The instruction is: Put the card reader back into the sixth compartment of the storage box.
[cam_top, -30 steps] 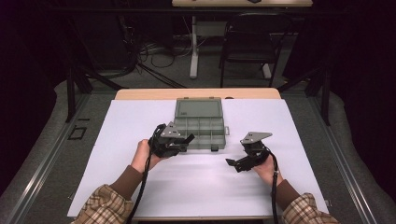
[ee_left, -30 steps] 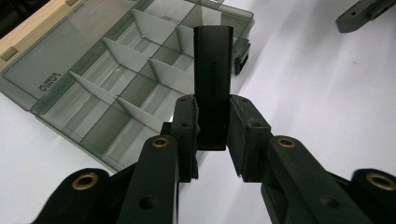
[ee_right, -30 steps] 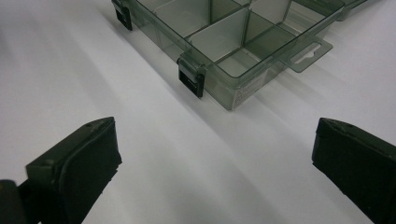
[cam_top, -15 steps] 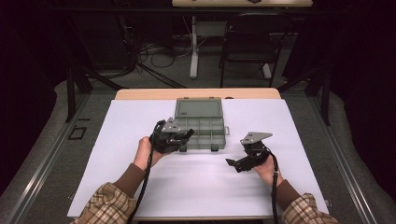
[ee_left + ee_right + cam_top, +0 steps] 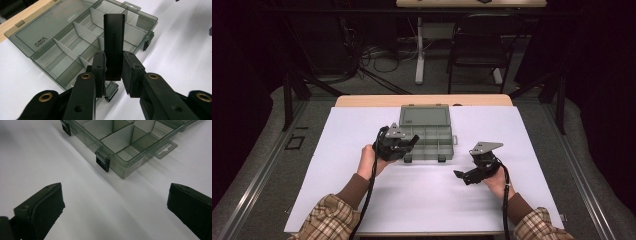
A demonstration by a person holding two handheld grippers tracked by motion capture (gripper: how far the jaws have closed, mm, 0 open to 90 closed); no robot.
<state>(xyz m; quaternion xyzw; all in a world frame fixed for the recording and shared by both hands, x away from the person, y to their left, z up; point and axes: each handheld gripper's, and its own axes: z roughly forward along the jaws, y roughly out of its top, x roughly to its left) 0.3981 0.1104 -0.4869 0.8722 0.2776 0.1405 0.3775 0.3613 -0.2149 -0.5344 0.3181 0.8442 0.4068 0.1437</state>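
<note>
A smoky clear organizer box [image 5: 432,137] lies open on the white table, its lid [image 5: 424,116] folded back and its divided compartments bare. My left gripper [image 5: 408,145] hovers at the box's front left corner. In the left gripper view it [image 5: 113,68] is shut on a slim black block marked UGREEN [image 5: 113,37], which juts out over the compartments [image 5: 72,47]. To the right of the box, my right gripper [image 5: 463,176] is held low over the table. Its jaws [image 5: 115,202] stand wide open with nothing between them, facing the box's front corner [image 5: 120,147].
Two black latches [image 5: 102,161] sit on the box's front wall. A white sheet [image 5: 427,200] covers the table, with a wooden edge [image 5: 422,100] showing at the back. Chairs, cables and a dark floor lie beyond.
The left gripper with the black block has edged slightly toward the box. The right gripper has not moved.
</note>
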